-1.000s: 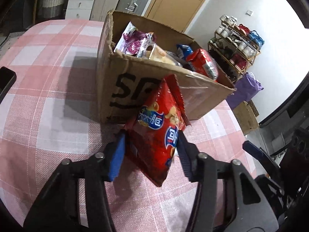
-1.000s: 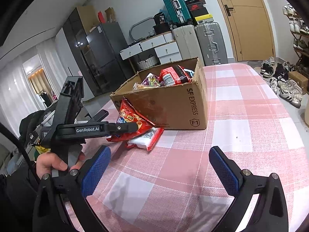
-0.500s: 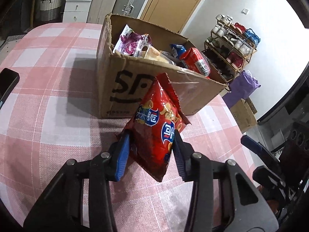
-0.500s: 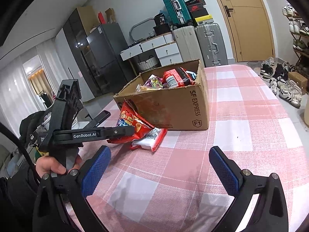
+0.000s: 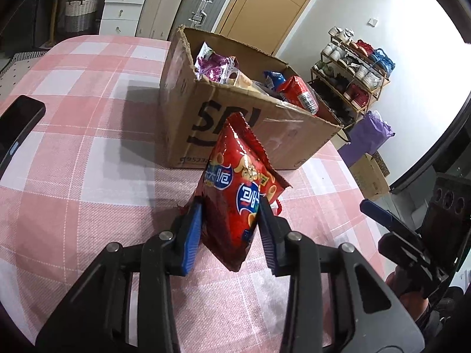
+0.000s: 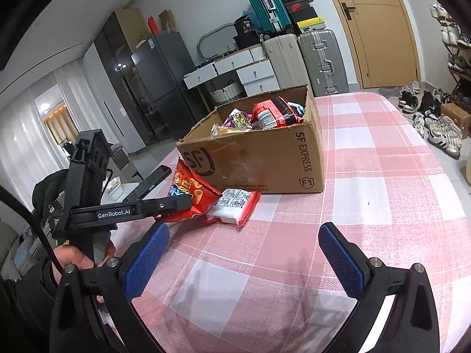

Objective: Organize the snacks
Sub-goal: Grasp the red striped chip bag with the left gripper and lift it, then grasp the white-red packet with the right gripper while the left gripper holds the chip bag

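left gripper: clamped on the red chip bag, held just off the table
right gripper: wide apart, holding nothing
box: full of snacks
white pack: lying by the box

Left hand-held gripper clamped on a red snack bag, right hand-held gripper held wide apart, gripping nothing
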Demonstrator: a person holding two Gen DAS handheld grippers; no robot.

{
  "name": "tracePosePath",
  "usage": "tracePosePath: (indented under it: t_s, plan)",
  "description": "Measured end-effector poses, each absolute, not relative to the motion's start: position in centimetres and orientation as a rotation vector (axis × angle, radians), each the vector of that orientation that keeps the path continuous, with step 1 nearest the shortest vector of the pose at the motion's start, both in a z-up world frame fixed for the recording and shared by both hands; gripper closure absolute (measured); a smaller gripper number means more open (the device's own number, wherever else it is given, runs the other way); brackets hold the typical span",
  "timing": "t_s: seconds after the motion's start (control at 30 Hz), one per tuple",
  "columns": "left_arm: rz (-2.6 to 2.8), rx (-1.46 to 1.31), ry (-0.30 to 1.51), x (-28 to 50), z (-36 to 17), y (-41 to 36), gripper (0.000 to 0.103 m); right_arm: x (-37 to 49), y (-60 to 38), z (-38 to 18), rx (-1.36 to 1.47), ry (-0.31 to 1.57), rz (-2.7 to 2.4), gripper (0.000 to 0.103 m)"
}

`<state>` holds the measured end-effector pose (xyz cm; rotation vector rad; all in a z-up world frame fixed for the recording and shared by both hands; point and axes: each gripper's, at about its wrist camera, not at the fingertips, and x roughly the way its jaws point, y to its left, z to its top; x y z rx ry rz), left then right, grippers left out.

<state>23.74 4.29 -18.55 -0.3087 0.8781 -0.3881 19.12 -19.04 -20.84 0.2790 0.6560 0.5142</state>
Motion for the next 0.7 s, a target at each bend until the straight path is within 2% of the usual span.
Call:
tracePosePath:
  t_s: [0.7]
  plan:
    - [-0.337, -0.309, 0.786, 18.9, -16.3, 10.1, 0.070, 21.8, -16.3, -21.7, 0.273, 0.750, 0.488, 0.000]
